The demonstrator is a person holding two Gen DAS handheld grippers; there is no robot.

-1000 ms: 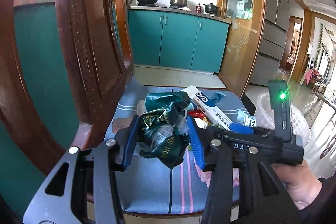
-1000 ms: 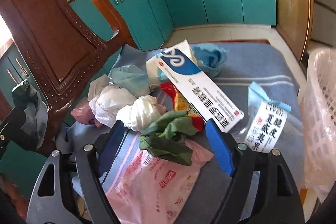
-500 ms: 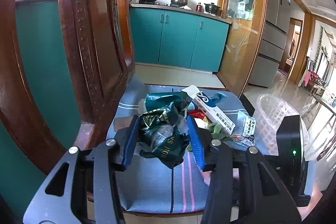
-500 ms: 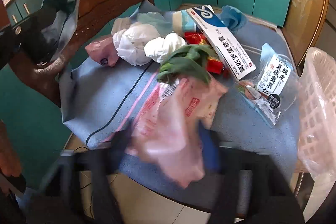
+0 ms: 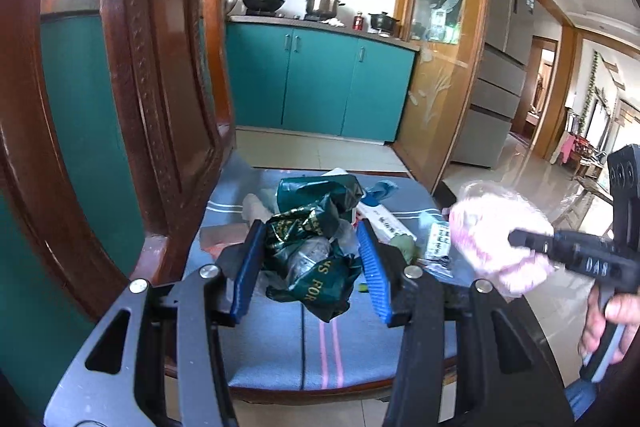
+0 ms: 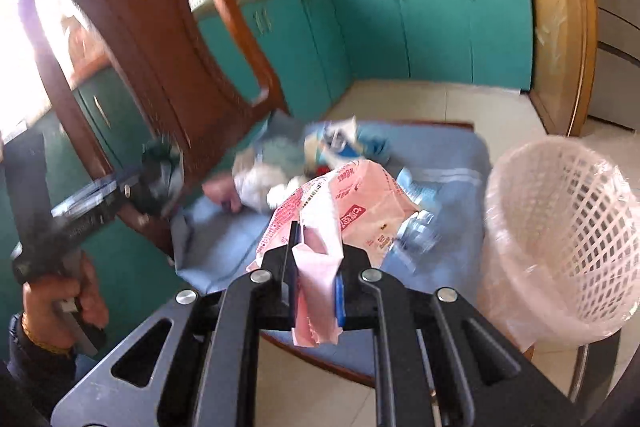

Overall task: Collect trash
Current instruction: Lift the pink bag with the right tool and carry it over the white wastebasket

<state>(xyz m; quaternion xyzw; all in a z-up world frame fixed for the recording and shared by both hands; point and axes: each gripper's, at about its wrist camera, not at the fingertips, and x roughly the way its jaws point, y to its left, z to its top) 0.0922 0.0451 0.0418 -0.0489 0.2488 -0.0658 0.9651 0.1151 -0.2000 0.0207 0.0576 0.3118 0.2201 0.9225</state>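
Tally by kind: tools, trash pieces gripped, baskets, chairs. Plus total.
Tools: 2, left tool, right tool
Trash gripped: 2, green wrapper in left; pink bag in right, whose jaws have just been closing on it
Baskets: 1, white basket
Chairs: 1, wooden chair
Total: 6

Blue chair cushion (image 5: 272, 347), trash pile (image 6: 272, 179)

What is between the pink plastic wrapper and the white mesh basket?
In the right wrist view, only a clear crumpled packet on the blue cushion lies between the pink plastic wrapper and the white mesh basket.
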